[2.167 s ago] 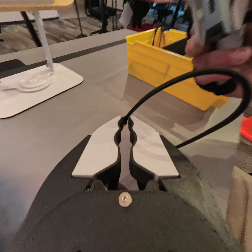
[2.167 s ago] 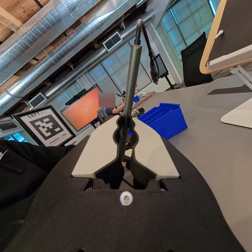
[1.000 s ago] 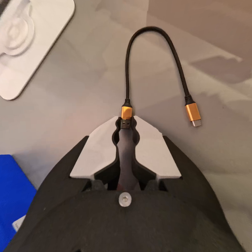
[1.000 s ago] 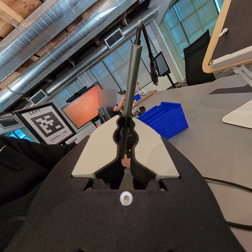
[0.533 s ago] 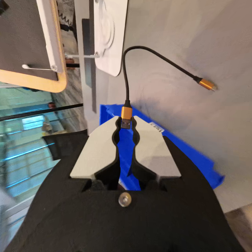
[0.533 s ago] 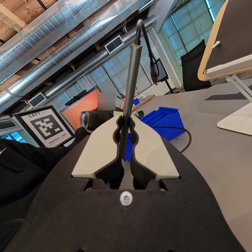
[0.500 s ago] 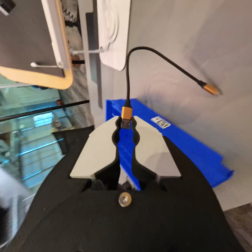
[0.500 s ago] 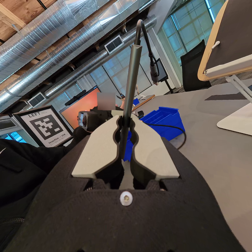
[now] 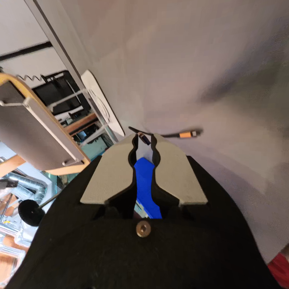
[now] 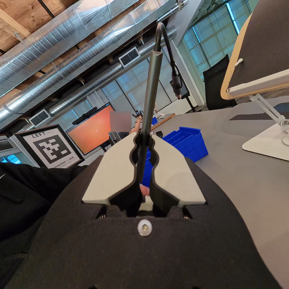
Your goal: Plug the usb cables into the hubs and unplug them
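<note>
In the left wrist view, which is blurred, my left gripper [image 9: 143, 137] is shut on the plug of a short black USB cable [image 9: 170, 135]. The plug [image 9: 144, 139] sits tilted between the fingertips. The cable's free end, an orange connector [image 9: 185, 134], points right over the grey table [image 9: 195, 62]. In the right wrist view my right gripper [image 10: 144, 138] is shut on a slim dark grey hub [image 10: 150, 93], held upright and edge-on. The hub's own short black cable [image 10: 168, 45] loops over its top and ends in a hanging plug [image 10: 176, 87].
A blue bin [image 10: 187, 145] stands on the grey table [image 10: 234, 172] beyond the right gripper and shows through the left jaws [image 9: 145, 179]. A white stand base [image 10: 265, 145] carries a tilted board [image 10: 258, 54] at right. A framed marker sign [image 10: 46, 147], an orange screen [image 10: 92, 129] and a person stand behind. The tips of one gripper are about 20 cm away from the tips of the other.
The left view has swung round and is blurred. The plug has tilted between the left fingertips and the cable's free end has swung right. The left gripper has left the right view.
</note>
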The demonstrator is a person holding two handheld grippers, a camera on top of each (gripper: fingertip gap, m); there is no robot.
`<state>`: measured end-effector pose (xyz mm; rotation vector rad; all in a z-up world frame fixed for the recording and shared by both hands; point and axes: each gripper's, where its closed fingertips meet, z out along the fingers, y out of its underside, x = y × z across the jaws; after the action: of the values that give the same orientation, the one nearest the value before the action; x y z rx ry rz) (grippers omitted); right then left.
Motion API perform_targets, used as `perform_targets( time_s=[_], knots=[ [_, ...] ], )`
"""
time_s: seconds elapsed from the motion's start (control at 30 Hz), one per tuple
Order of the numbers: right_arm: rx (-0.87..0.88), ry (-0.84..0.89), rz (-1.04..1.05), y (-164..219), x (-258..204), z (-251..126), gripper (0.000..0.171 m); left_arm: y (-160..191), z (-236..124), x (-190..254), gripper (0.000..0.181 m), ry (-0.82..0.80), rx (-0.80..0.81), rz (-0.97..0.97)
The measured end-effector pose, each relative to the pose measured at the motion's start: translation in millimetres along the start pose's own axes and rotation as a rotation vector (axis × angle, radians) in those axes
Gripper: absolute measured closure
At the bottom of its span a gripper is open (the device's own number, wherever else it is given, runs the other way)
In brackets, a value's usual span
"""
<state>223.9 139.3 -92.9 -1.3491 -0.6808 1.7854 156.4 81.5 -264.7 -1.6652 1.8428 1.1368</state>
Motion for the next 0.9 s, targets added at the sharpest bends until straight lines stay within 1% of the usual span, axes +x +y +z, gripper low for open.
perform_targets(
  time_s=[0.13, 0.17, 0.23, 0.3, 0.37, 0.43, 0.5, 0.57, 0.63, 0.7, 0.73, 0.83, 0.9],
  knots=[
    [0.005, -0.003, 0.007, -1, 3, -2, 0.161, -37, -1, 3, 0.159, -0.073, 0.139, 0.013],
    [0.005, -0.004, 0.007, -1, 2, -2, 0.161, -42, -2, 4, 0.158, -0.063, 0.192, 0.009],
    [0.005, -0.005, 0.004, -2, 2, -2, 0.161, -41, -5, 2, 0.156, -0.022, 0.277, -0.043],
    [0.008, -0.005, 0.002, -3, 2, -4, 0.161, -33, -6, 3, 0.155, 0.081, 0.354, -0.097],
    [0.012, -0.008, 0.007, -4, 3, -5, 0.161, -25, 0, 2, 0.154, 0.151, 0.417, -0.129],
    [0.016, -0.014, 0.019, -3, 4, -4, 0.161, -28, 5, 9, 0.154, 0.246, 0.524, -0.128],
    [0.01, -0.015, 0.021, -1, 4, -3, 0.161, -27, 15, 12, 0.152, 0.299, 0.521, -0.127],
    [0.003, -0.018, 0.017, 0, 2, -1, 0.161, -33, 20, 15, 0.153, 0.316, 0.535, -0.078],
    [0.004, -0.023, 0.014, -1, 0, -1, 0.161, -32, 34, 22, 0.155, 0.315, 0.468, -0.009],
    [0.008, -0.029, 0.016, -2, -2, -1, 0.161, -36, 41, 23, 0.165, 0.282, 0.476, 0.015],
    [0.008, -0.031, 0.015, -2, -3, 0, 0.161, -38, 43, 24, 0.173, 0.285, 0.486, 0.004],
    [0.009, -0.037, 0.017, -3, -3, 0, 0.161, -42, 45, 21, 0.175, 0.237, 0.503, 0.006],
    [0.007, -0.035, 0.016, -2, -2, 0, 0.161, -41, 48, 18, 0.176, 0.171, 0.486, 0.016]
  ],
)
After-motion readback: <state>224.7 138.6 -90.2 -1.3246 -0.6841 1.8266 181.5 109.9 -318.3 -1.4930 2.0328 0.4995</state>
